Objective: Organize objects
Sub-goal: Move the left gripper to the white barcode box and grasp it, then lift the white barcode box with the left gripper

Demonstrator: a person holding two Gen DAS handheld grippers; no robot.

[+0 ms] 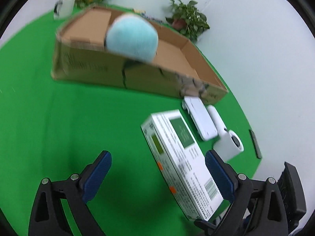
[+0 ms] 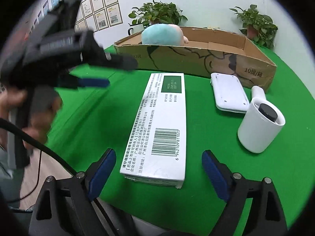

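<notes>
A light blue plush toy [image 1: 132, 37] sits in an open cardboard box [image 1: 88, 66] at the back of the green table; it also shows in the right wrist view [image 2: 161, 34], inside the box [image 2: 196, 59]. A long white medicine box [image 2: 161, 122] lies flat in the table's middle, also in the left wrist view [image 1: 181, 157]. My left gripper [image 1: 157, 175] is open and empty above the cloth, the medicine box near its right finger. My right gripper [image 2: 157, 173] is open and empty, just in front of the medicine box's near end. The left gripper [image 2: 94, 72] shows at the left of the right wrist view.
A flat white device [image 2: 228, 92] and a white hair dryer [image 2: 259, 123] lie right of the medicine box. Two potted plants [image 2: 157, 13] [image 2: 256, 23] stand behind the cardboard box. A dark slim object [image 1: 255, 143] lies near the table's right edge.
</notes>
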